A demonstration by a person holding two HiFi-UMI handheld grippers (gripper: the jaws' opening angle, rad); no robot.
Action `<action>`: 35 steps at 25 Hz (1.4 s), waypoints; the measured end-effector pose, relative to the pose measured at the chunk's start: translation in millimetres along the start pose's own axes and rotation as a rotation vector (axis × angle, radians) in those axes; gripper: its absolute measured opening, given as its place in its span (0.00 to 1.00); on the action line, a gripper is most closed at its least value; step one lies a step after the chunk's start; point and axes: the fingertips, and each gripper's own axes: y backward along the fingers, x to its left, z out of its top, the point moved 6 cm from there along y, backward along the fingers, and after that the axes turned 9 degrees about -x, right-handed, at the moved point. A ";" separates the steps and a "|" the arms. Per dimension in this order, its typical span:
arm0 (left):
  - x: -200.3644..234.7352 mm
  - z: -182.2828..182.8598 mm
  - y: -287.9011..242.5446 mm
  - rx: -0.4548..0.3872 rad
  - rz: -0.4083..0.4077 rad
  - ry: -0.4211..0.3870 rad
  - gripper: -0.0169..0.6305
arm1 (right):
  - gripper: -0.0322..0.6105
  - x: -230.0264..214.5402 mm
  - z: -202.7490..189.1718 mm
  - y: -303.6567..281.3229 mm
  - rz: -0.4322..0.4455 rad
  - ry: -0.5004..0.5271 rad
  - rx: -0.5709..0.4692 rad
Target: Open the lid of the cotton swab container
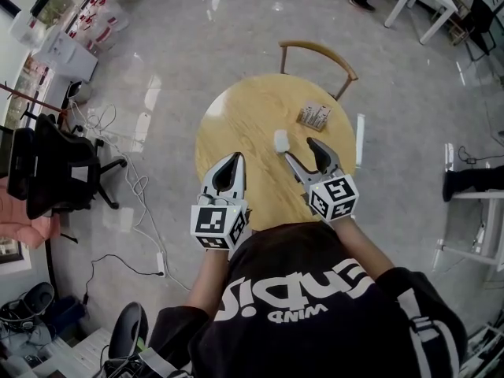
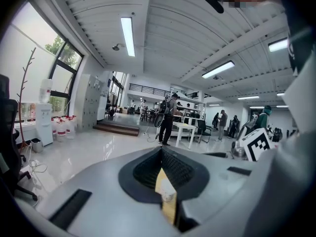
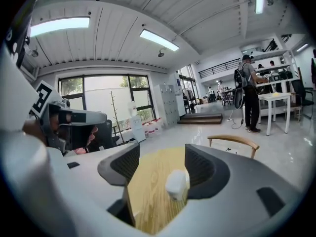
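Note:
A small white cotton swab container (image 1: 281,140) stands upright near the middle of the round wooden table (image 1: 236,120). My right gripper (image 1: 299,150) is open just below it, with its fingertips close on the container's near side. In the right gripper view the container (image 3: 177,183) shows in the gap of the open right gripper (image 3: 160,154), nearer the right-hand jaw, and no pad touches it. My left gripper (image 1: 234,161) is shut and holds nothing; it hovers over the table's near left edge. In the left gripper view the left gripper (image 2: 163,154) shows only a thin slit.
A flat striped packet (image 1: 313,116) lies on the table beyond the container. A wooden chair (image 1: 319,53) stands at the table's far side. On the floor to the left are a black office chair (image 1: 63,172) and cables (image 1: 138,187). A white shelf (image 1: 472,211) stands at the right.

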 end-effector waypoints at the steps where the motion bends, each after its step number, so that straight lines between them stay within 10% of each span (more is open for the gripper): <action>1: 1.1 -0.1 -0.3 0.003 0.002 -0.005 0.04 | 0.46 -2.2 -5.0 -3.7 -0.005 -0.005 0.010; 35: 22.9 -9.0 -8.2 0.058 0.020 -0.005 0.04 | 0.50 -34.7 -146.9 -74.6 -0.122 -0.019 0.285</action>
